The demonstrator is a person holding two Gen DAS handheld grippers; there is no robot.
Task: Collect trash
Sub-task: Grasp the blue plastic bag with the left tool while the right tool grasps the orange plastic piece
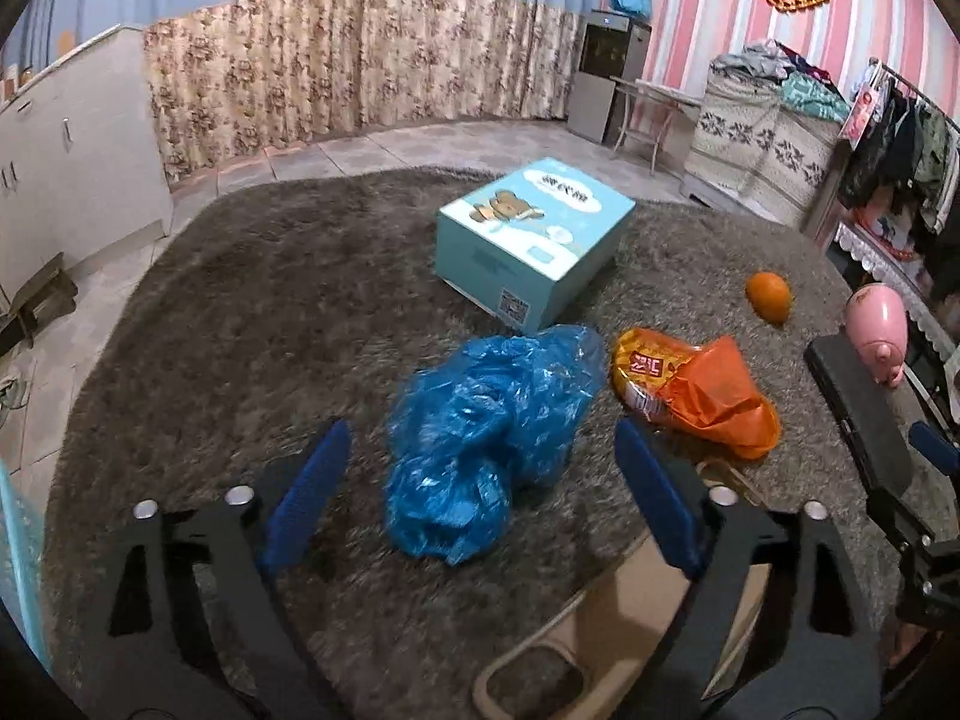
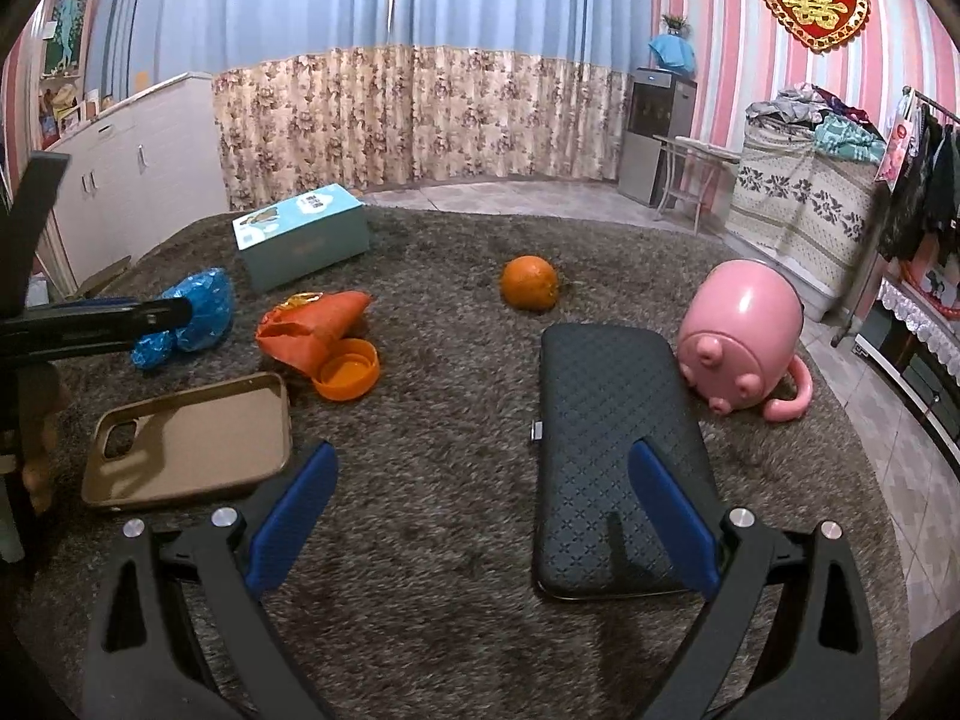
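Note:
A crumpled blue plastic bag [image 1: 492,438] lies on the grey shaggy rug [image 1: 270,312], between the tips of my open left gripper [image 1: 480,438]; no contact shows. It also shows in the right wrist view [image 2: 192,315]. To its right lies an orange snack wrapper [image 1: 690,390], also in the right wrist view [image 2: 312,324], with an orange lid [image 2: 348,369] beside it. My right gripper [image 2: 480,468] is open and empty, low over the rug, with a black case [image 2: 618,462] at its right finger.
A light blue box [image 1: 534,240] stands behind the bag. An orange fruit [image 2: 530,282], a pink pig-shaped mug [image 2: 738,342] and a brown phone case [image 2: 192,438] lie on the rug. White cabinets stand at left; furniture and a clothes rack at right.

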